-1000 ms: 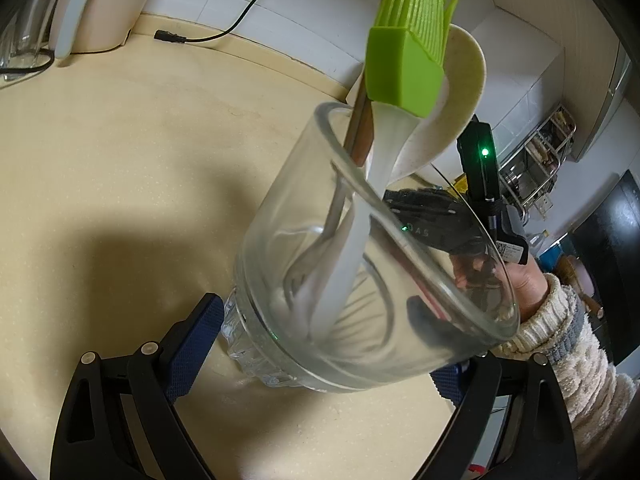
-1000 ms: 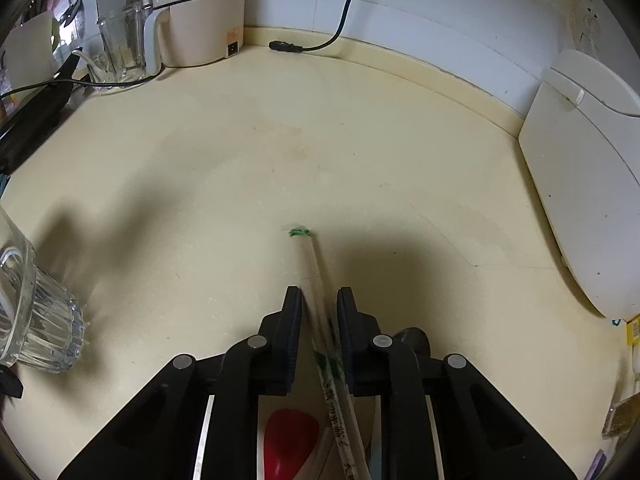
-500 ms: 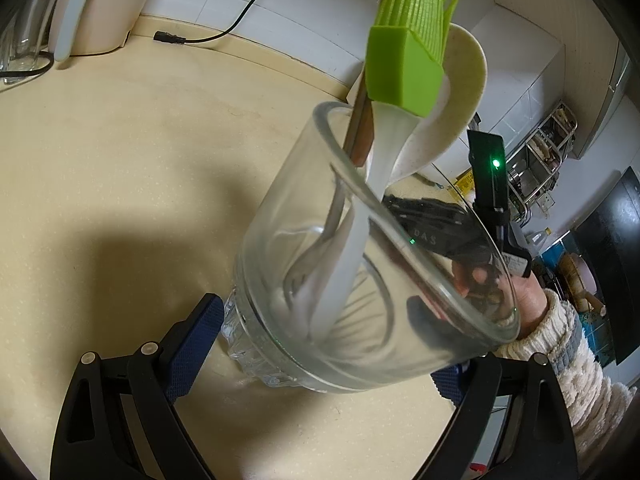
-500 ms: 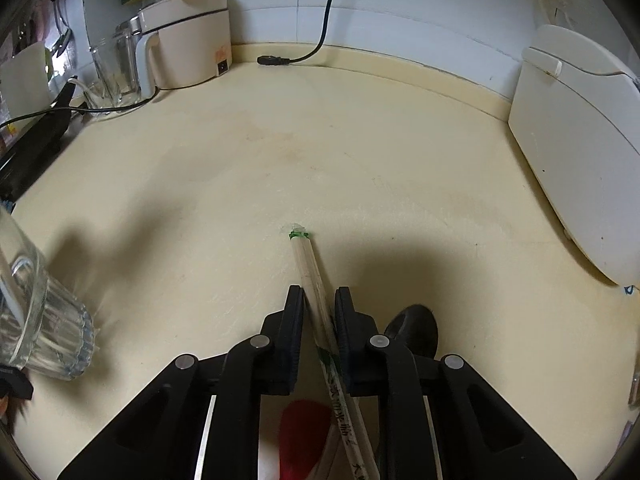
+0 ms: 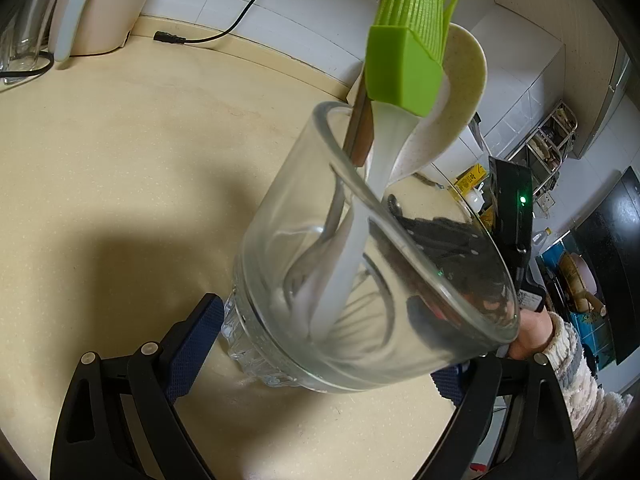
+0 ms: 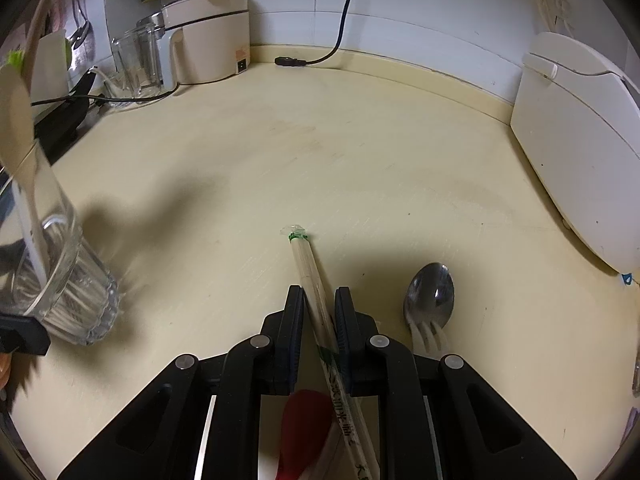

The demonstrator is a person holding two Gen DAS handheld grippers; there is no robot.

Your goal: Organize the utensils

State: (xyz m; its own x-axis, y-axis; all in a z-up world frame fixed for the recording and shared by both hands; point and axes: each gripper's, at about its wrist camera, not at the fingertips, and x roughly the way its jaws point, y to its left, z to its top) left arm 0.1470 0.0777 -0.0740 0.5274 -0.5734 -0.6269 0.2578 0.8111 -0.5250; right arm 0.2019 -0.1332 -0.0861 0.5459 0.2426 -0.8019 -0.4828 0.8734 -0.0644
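A: Gripping the glass (image 5: 360, 280) near its ribbed base, the left gripper (image 5: 320, 344) is holding it tilted just over the counter (image 5: 120, 160), one blue pad (image 5: 196, 340) pressed on each side.

B: What is sitting in it?

A: A green brush (image 5: 408, 52), a pale speckled spoon (image 5: 452, 112), a wooden handle, and what is probably a wire whisk, though the curved glass is blurring it. They are all leaning out over the rim.

B: And the right gripper (image 6: 319, 308)?

A: Its jaws are nearly together, clamping a wrapped pair of chopsticks (image 6: 316, 292). The wrapper's green-tipped end is pointing ahead past the fingertips, while the printed end is running back under the gripper. In the last moments the jaws have been closing a little on it.

B: Anything else lying loose?

A: A metal spoon (image 6: 430, 294) is resting on the counter just right of the right gripper, with a white plastic fork (image 6: 428, 336) touching it. Something red (image 6: 304, 432) is showing below the gripper; I cannot tell what it is. The glass is standing well left of the chopsticks.
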